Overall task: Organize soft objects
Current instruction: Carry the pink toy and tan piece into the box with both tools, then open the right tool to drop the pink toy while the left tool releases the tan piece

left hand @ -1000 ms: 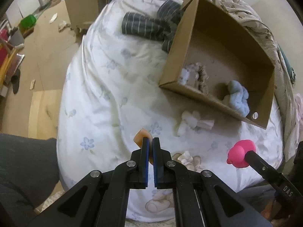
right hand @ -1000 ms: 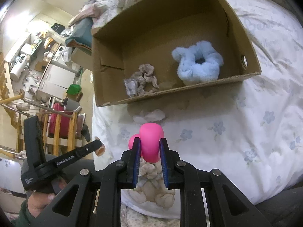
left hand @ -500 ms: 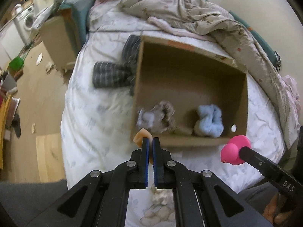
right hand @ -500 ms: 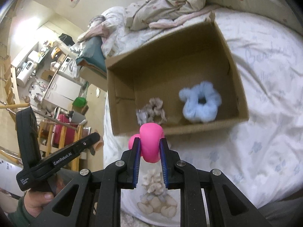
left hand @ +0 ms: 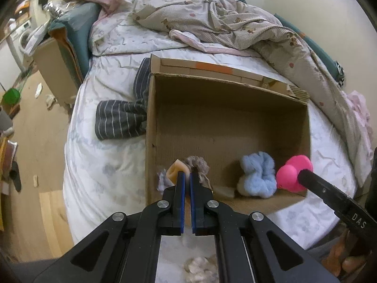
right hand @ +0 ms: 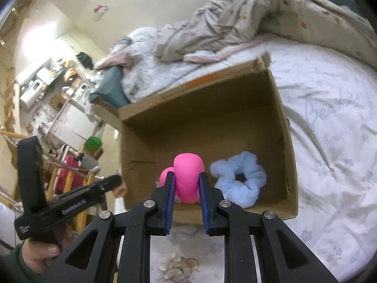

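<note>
An open cardboard box [left hand: 235, 89] [right hand: 285, 141] lies on the bed. Inside it are a light blue fluffy scrunchie [left hand: 258, 173] [right hand: 238, 181] and a grey-brown scrunchie [left hand: 199, 164]. My left gripper [left hand: 185, 176] is shut on a small peach soft piece [left hand: 175, 168], held over the box's near left corner. My right gripper [right hand: 186, 181] is shut on a pink soft toy [right hand: 187, 176] [left hand: 293, 173], held over the box's near wall. In the right wrist view the left gripper [right hand: 119, 184] shows at the left, in a hand.
A dark striped garment [left hand: 120, 118] lies left of the box. A crumpled beige blanket [left hand: 235, 30] covers the far side of the bed. A pale fabric lump [right hand: 179, 266] rests on the sheet below the grippers. Wooden floor and furniture lie to the left.
Both grippers have risen and moved toward the box with their objects still held; the box now sits right under them. The left view has rolled, so the box appears squarer.
</note>
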The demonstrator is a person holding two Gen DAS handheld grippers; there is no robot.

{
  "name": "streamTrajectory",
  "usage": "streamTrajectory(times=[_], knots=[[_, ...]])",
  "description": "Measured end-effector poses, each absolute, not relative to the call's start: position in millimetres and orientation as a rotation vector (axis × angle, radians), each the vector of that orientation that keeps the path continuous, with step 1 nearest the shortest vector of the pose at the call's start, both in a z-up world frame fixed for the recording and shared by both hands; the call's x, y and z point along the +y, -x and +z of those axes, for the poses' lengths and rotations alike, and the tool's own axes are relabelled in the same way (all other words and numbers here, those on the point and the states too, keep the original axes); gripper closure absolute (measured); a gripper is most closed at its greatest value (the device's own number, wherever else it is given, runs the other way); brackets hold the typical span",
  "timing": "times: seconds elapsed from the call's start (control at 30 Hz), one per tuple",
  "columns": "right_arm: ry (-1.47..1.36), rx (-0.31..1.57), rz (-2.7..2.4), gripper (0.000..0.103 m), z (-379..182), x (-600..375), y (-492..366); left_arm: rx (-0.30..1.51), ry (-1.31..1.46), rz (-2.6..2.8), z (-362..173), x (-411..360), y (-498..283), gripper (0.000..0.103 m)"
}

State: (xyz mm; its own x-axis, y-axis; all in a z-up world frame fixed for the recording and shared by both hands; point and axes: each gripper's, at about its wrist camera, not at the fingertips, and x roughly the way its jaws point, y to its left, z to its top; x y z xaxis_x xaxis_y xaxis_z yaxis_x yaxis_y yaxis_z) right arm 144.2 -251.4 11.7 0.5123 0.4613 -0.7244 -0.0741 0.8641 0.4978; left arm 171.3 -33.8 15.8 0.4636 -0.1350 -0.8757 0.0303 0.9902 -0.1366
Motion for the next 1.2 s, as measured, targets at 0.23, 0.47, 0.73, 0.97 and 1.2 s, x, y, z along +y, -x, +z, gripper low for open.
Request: streamTrajectory(times=[0.23,0.47,0.73,0.97,1.2], knots=[[-0.426,1.054,0.300,0.082,-14.2,-248.3,-158.6,1.084,0.063,-0.096,-7.1,-39.2,-184.8,0.099],[-0.407,1.099,0.279,0.082,-29.4,-246.1,-158.1,1.075,0.046,-0.101,-16.0,-48.6,-190.8,0.098],[-0.415,1.125,0.263,0.082,-37.3,-246.0,-159.6,1.062,0.007,-0.108,-22.9,-56.4,-188.6,0.098],[-0.414,1.141,0.249,0.082,-42.6,-247.8,-160.3,1.084,0.031,-0.097,-25.9,-47.9,-185.0,0.095],[-0.417,1.141,0.244,0.082,-42.6,-248.4,-162.6,1.089,0.042,-0.098,-24.4,-46.1,-183.9,0.081]])
